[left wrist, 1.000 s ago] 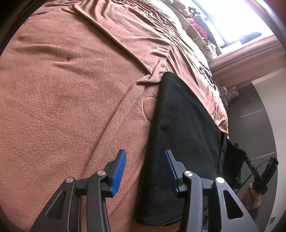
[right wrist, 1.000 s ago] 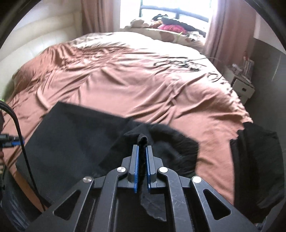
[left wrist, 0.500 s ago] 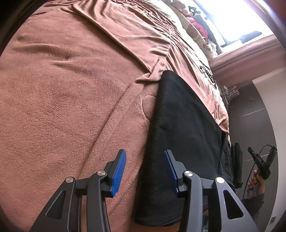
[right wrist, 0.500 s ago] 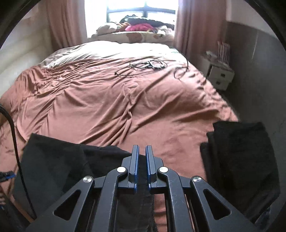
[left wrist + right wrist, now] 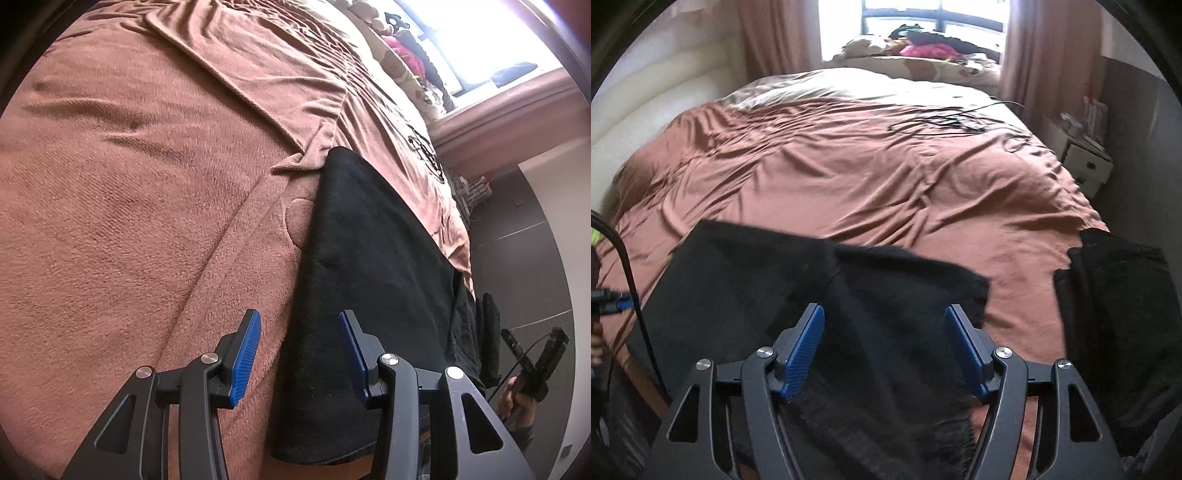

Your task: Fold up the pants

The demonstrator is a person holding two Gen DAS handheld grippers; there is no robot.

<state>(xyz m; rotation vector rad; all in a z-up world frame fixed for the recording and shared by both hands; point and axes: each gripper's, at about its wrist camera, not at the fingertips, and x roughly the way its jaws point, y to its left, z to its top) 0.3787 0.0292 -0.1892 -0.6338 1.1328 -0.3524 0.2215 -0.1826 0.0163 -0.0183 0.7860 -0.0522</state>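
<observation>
The black pants lie flat on the near part of the brown bed, with one end folded over toward the right. In the left wrist view the pants show as a long dark band. My left gripper is open and empty, its fingers straddling the pants' left edge just above the cloth. My right gripper is open and empty, right over the folded end of the pants. Its blue pads touch nothing that I can see.
A second pile of black cloth lies at the bed's right edge. Loose black cables lie on the far bed. A white nightstand stands right of the bed. A window sill with clothes is behind. The brown blanket is wrinkled.
My right gripper was shut on the pants' end, carried it over the pants, and has now opened and let it go. My left gripper stayed open and barely moved.
</observation>
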